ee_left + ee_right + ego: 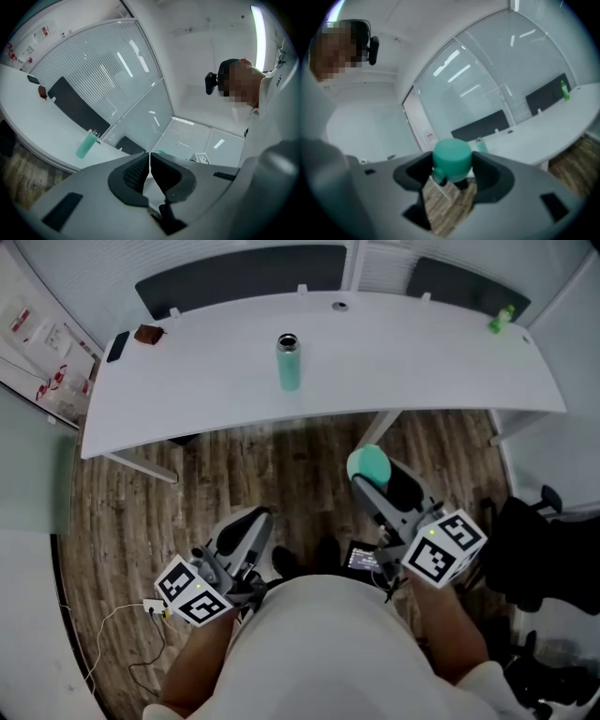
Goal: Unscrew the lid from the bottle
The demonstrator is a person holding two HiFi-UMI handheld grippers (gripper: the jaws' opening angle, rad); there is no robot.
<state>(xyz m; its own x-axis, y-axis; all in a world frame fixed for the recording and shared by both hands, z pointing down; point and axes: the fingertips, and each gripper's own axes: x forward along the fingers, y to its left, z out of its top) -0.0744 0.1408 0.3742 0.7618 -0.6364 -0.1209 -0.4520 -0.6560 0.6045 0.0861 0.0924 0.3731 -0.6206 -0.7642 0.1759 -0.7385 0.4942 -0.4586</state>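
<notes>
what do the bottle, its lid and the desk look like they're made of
The bottle: likely coated metal, matte mint body with a greyish rim at the open mouth. The lid: probably plastic, smooth matte mint with a small moulded side tab. The desk: white laminate or painted board, smooth, faint sheen.

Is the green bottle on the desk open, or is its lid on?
Open. The bottle stands upright on the desk with a bare dark mouth; the right gripper holds its green lid.

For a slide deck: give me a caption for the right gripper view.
Right gripper clamps the teal lid, with the bottle standing on the white desk behind.
</notes>
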